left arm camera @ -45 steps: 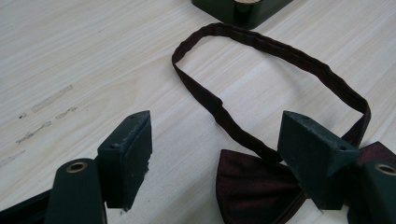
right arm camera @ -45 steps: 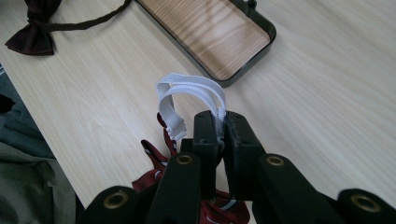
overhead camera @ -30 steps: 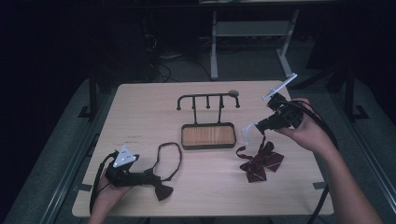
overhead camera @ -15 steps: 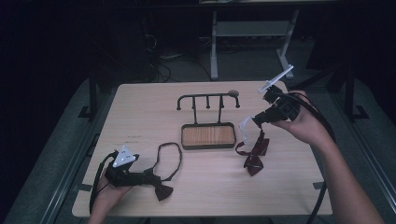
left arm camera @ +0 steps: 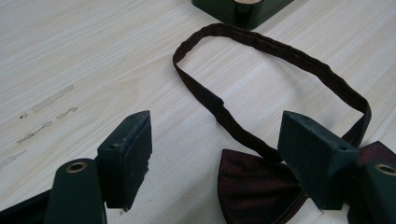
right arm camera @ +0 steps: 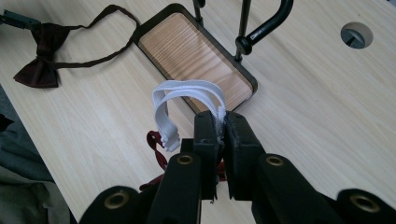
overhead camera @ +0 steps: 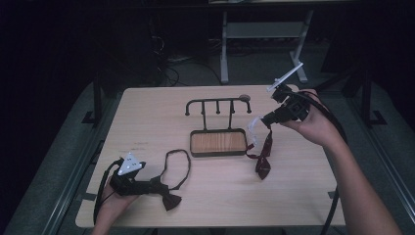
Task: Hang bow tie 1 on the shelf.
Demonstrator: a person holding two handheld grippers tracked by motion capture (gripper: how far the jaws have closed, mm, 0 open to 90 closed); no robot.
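Table [overhead camera: 313, 196]; R tool [overhead camera: 265, 119] raised, clamping white strap [right arm camera: 187, 95]; L tool [overhead camera: 147, 186] low, gaping.

A pale wooden table [overhead camera: 303, 196] carries a black hook rack with a wood-inlaid base [overhead camera: 218, 142] near its middle. A dark red bow tie [overhead camera: 169, 198] lies flat at the front left, its strap looped toward the rack. A round cable hole [overhead camera: 243, 97] sits near the far edge.

Two bow ties [overhead camera: 169, 198] [overhead camera: 263, 159], one hook stand [overhead camera: 218, 128], two grippers [overhead camera: 161, 188] [overhead camera: 259, 120].
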